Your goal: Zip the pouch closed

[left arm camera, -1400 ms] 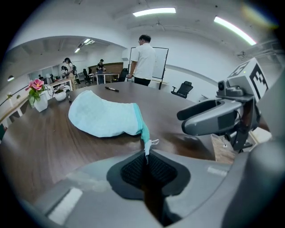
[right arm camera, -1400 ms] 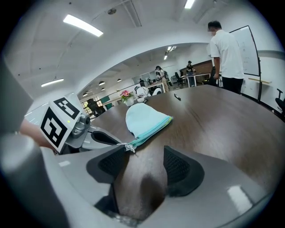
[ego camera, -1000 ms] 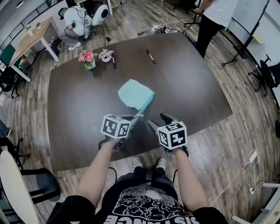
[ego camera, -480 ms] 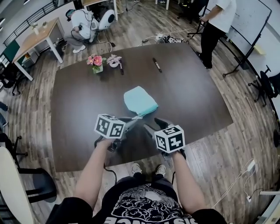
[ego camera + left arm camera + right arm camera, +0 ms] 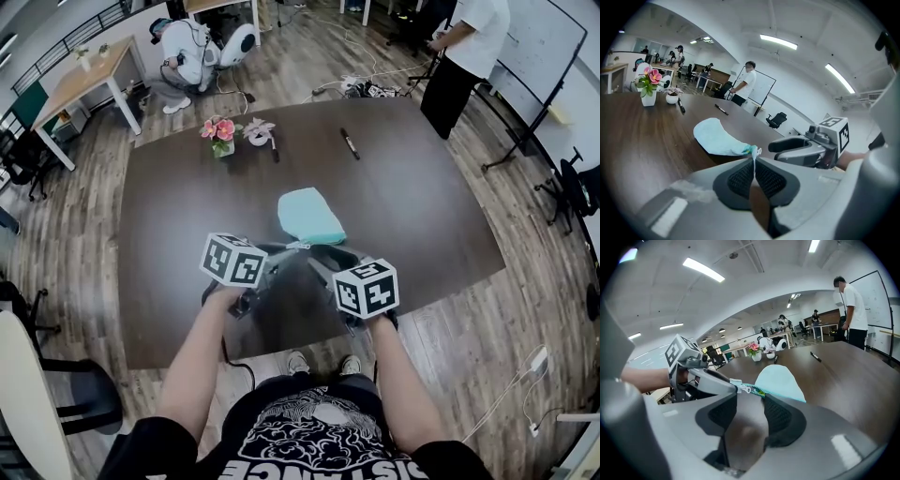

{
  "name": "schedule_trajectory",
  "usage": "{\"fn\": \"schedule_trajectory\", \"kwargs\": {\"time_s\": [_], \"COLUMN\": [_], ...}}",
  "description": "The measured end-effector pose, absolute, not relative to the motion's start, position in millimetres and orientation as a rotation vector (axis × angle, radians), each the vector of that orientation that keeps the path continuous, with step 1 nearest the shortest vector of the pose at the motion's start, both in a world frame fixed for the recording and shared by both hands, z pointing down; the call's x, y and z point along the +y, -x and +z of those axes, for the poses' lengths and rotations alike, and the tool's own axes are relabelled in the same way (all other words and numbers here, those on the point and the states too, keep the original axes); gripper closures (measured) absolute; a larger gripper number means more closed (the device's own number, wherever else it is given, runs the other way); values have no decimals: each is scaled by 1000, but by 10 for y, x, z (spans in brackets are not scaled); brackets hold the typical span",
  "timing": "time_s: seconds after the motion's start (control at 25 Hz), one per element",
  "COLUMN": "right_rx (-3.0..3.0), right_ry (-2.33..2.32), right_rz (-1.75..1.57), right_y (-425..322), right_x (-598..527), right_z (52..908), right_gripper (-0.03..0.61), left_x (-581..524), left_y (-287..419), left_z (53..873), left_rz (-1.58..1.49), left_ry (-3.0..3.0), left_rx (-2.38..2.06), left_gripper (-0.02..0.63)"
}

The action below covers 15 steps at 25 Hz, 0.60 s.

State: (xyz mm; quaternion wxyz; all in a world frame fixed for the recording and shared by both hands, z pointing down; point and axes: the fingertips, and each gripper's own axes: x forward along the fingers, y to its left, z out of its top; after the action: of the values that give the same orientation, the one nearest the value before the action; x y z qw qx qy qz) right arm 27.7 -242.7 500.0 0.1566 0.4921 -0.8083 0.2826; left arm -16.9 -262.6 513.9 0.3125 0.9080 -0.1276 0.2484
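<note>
Pale turquoise fabric pouch (image 5: 309, 214) lay flat near the middle of the dark brown wooden bench (image 5: 187, 206), at 12 o'clock from both grippers. Its near corner was pulled out toward the person.

Left gripper (image 5: 753, 165): jaws pressed together, pinching the small white tab (image 5: 736, 382) at the near end of the pouch. A thin white strip showed in the seam between the pads. Tab and that corner were raised off the bench.

Right gripper (image 5: 750, 399): jaws spread and had just been closing. The teal zip (image 5: 754, 390) ran from the pinched tab to the pouch body and crossed right at the jaw tips. Neither pad pressed on it, and only bare bench showed in the gap lower down. It sat just beside the left gripper, at its 3 o'clock, with both pointing at the pouch.

Rest of bench, head view: pink flowers in a small white pot (image 5: 220, 134) at 11 o'clock near the far edge, and a black marker pen (image 5: 350, 143) at 1 o'clock, both well apart from the pouch. A person in a white shirt and dark trousers (image 5: 464, 56) stood on the floor beyond the far corner at 1 o'clock.
</note>
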Motion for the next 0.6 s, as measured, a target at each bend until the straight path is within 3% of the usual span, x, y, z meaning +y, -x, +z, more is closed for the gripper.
{"fn": "schedule_trajectory", "kwargs": {"time_s": [0.6], "right_rx": [-2455], "right_ry": [-1289], "right_rz": [904], "right_y": [-212], "right_x": [-2632], "right_z": [4950], "right_gripper": [433], "left_x": [-2589], "left_y": [72], "left_z": [5037], "left_rz": [618], "left_ry": [-2421], "left_rx": [-308], "left_gripper": [598]}}
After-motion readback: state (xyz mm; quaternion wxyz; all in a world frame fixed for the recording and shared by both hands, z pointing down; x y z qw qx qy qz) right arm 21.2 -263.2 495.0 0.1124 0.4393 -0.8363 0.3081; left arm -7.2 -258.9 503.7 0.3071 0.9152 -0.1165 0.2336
